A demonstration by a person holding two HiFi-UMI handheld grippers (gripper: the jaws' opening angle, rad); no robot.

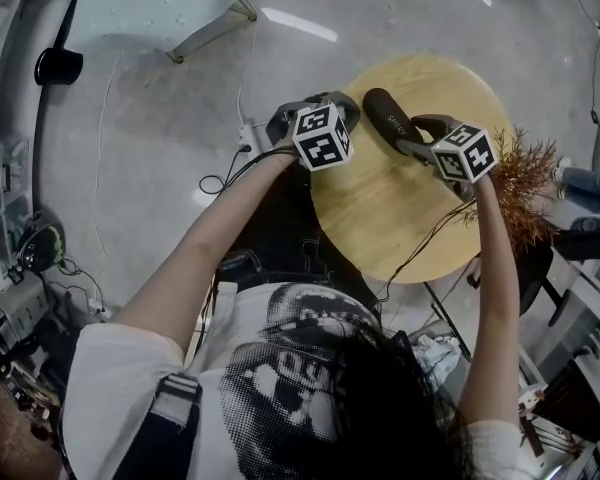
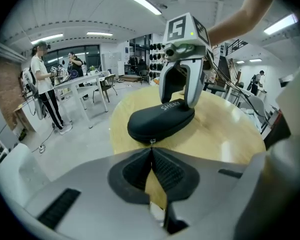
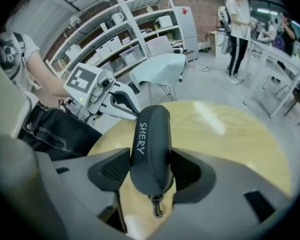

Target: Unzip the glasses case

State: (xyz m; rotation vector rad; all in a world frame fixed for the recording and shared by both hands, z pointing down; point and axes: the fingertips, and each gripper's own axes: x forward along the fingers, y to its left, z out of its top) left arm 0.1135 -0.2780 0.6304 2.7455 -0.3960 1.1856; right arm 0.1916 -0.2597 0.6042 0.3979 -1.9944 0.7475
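On the round table [image 1: 375,218], at its far left edge, the left gripper [image 2: 151,150] has its jaws brought together tip to tip. Only its own view shows the small zip pull [image 2: 152,142] of the case [image 2: 160,121] sitting right at those tips; whether the pull is pinched I cannot tell. That view alone also shows people [image 2: 42,84] standing far off at the left. The black case lies on the far part of the table between the two grippers. It is closed along the seam that shows, so nothing inside it can be seen. Farther right, the right gripper [image 3: 152,173] straddles the case's other end with its jaws spread wide, a pad close beside each flank and not clamping it. Its view alone shows a metal clip [image 3: 155,207] hanging from the near end of the case, the white word SHERY along the lid, and, far left, shelves [image 3: 115,31] carrying white boxes [image 3: 165,21]. The head view alone shows the person's arms [image 1: 200,253] reaching out to both grippers, cables [image 1: 217,183] on the floor left of the table, and a dried brown plant [image 1: 525,183] at the table's right edge.
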